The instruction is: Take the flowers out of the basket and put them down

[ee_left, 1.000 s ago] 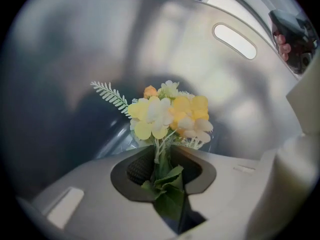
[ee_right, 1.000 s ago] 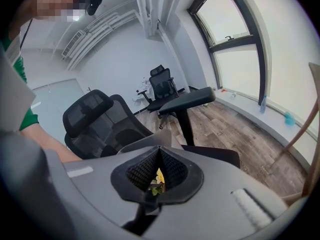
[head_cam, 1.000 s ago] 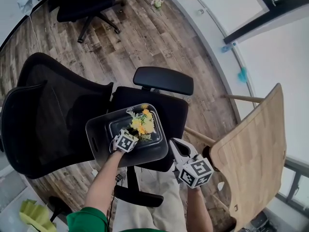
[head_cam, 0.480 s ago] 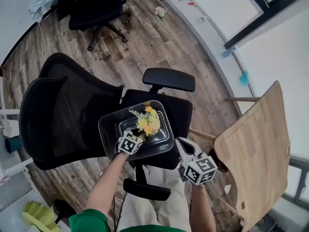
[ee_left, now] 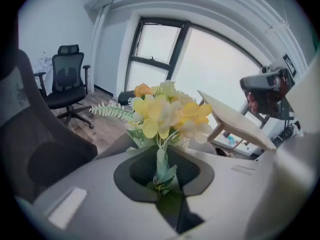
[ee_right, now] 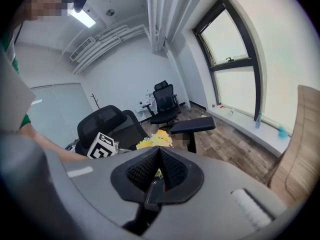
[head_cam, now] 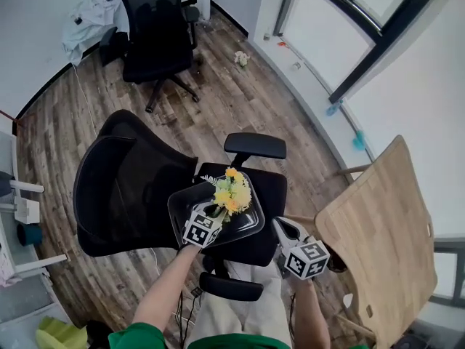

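Just one bouquet (head_cam: 232, 193), one basket (head_cam: 180, 208).

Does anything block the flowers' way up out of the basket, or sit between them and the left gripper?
Nothing visible does. The left gripper has just been closing its fingers and clamps the flowers by the stem. The basket is open-topped, and the right gripper is off to the side.

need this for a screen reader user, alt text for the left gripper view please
The left gripper, whose jaws have just been closing, holds a bunch of yellow flowers upright. Behind are a black chair, a big window and a wooden table.
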